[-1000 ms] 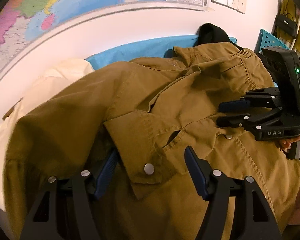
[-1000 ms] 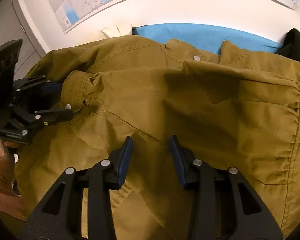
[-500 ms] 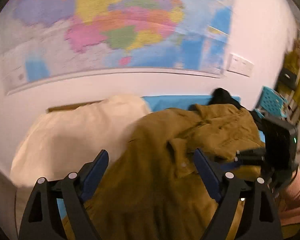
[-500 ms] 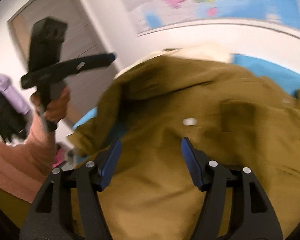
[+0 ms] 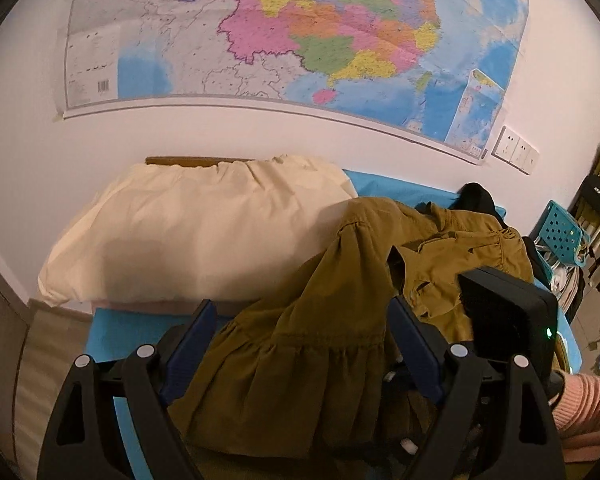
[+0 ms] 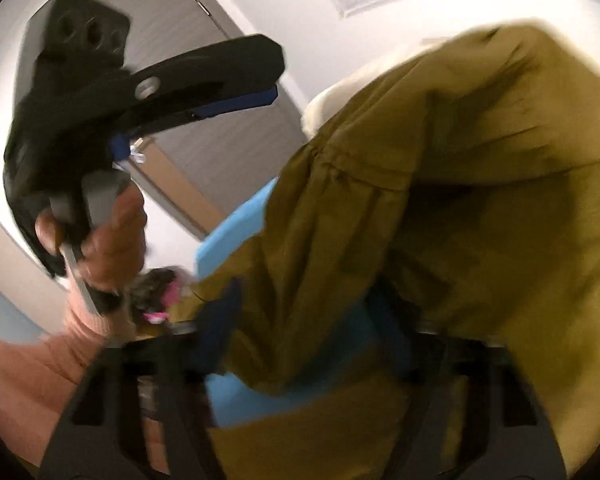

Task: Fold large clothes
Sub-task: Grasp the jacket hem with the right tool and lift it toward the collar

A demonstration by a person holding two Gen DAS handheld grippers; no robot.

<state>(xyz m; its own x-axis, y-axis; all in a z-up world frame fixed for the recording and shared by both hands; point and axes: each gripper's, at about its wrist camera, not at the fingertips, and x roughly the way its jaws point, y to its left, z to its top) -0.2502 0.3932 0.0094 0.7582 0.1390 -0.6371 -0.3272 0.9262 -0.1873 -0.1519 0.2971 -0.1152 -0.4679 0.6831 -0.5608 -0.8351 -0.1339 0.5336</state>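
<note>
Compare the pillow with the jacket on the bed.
Colour: the pillow is plain cream, the jacket olive-brown.
Shape: the pillow lies plump and mostly smooth, the jacket is a crumpled heap with gathered seams.
Place, in the left wrist view: the pillow is on the left, the jacket on the right.
Both are cloth and lie on the blue sheet.

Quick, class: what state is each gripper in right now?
Left gripper: open, jaws just opened wider, holding nothing.
Right gripper: jaws have just been closing, blurred but apart, brown jacket fabric between them.
</note>
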